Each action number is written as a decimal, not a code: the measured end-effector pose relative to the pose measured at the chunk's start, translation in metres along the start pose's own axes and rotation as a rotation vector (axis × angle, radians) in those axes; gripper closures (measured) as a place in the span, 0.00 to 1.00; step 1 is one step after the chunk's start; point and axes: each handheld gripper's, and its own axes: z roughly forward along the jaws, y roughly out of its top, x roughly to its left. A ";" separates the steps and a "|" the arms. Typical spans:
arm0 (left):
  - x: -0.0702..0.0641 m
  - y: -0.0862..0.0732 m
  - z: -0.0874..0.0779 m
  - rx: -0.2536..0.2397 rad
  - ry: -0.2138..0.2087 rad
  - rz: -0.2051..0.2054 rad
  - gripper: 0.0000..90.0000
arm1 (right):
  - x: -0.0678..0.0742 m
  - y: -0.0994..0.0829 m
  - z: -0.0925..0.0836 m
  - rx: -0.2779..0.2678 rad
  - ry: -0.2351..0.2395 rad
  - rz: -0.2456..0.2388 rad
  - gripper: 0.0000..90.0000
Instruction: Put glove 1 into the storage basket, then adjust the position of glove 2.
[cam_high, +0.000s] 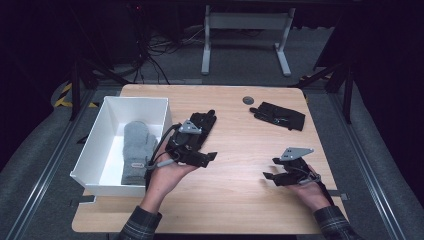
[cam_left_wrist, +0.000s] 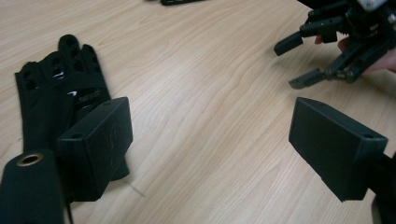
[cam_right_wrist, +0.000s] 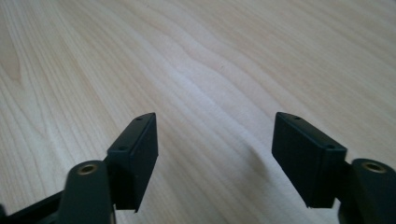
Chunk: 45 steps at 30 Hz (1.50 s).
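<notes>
A black glove (cam_high: 205, 120) lies flat near the table's middle, just beyond my left gripper (cam_high: 205, 159). In the left gripper view the glove (cam_left_wrist: 56, 93) lies at the left, partly behind the left jaw. My left gripper (cam_left_wrist: 210, 144) is open over bare wood. A second black glove (cam_high: 278, 115) lies at the back right. A grey mitten (cam_high: 136, 150) rests inside the white box (cam_high: 135, 100) at the left. My right gripper (cam_high: 272, 168) hovers low at the front right, and my right gripper (cam_right_wrist: 215, 154) is open with only wood between its jaws.
A small grey disc (cam_high: 248, 100) is set into the wooden table (cam_high: 235, 200) near its far edge. My right gripper (cam_left_wrist: 317, 56) appears at the top right of the left gripper view. Table legs and cables stand on the floor beyond.
</notes>
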 end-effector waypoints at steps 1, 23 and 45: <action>-0.003 -0.001 0.003 0.007 0.000 0.007 0.16 | -0.003 0.002 -0.001 -0.006 0.001 0.000 0.42; -0.017 -0.067 0.078 0.144 0.038 0.042 0.09 | -0.072 0.046 0.004 -0.085 -0.053 0.054 1.00; -0.007 -0.096 0.087 0.113 0.059 0.113 0.00 | -0.166 0.066 0.049 -0.028 -0.242 0.234 1.00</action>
